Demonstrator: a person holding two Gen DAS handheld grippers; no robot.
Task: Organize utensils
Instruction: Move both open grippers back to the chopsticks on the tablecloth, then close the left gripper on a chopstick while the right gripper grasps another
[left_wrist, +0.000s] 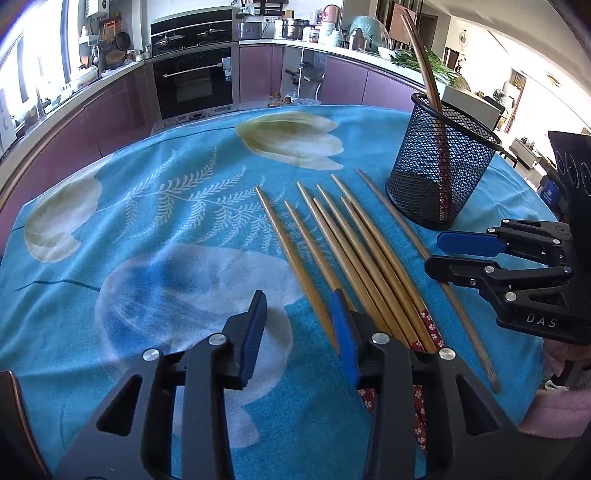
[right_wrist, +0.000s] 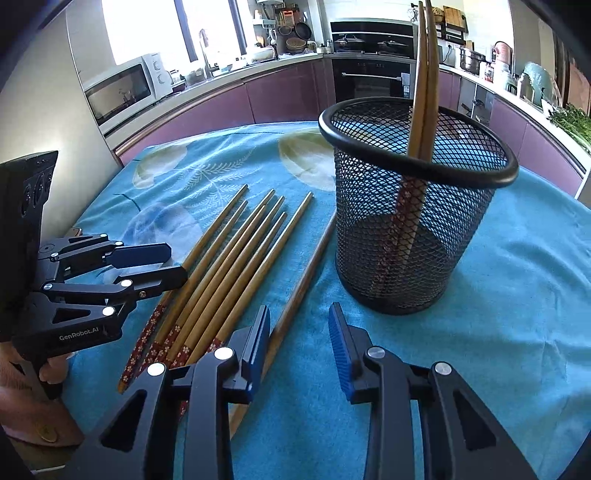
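Observation:
Several wooden chopsticks (left_wrist: 354, 251) with red floral ends lie side by side on the blue floral tablecloth (left_wrist: 166, 229); they also show in the right wrist view (right_wrist: 236, 266). A black mesh holder (right_wrist: 413, 221) stands upright with two chopsticks (right_wrist: 424, 92) leaning in it; it shows in the left wrist view (left_wrist: 439, 166) at the right. My left gripper (left_wrist: 301, 325) is open and empty, low over the near ends of the chopsticks. My right gripper (right_wrist: 299, 332) is open and empty, in front of the holder, right of the chopsticks.
One longer plain stick (left_wrist: 436, 273) lies apart between the chopstick row and the holder. A kitchen counter with an oven (left_wrist: 195, 81) runs behind the table. The table's right edge (left_wrist: 535, 206) is close behind the holder.

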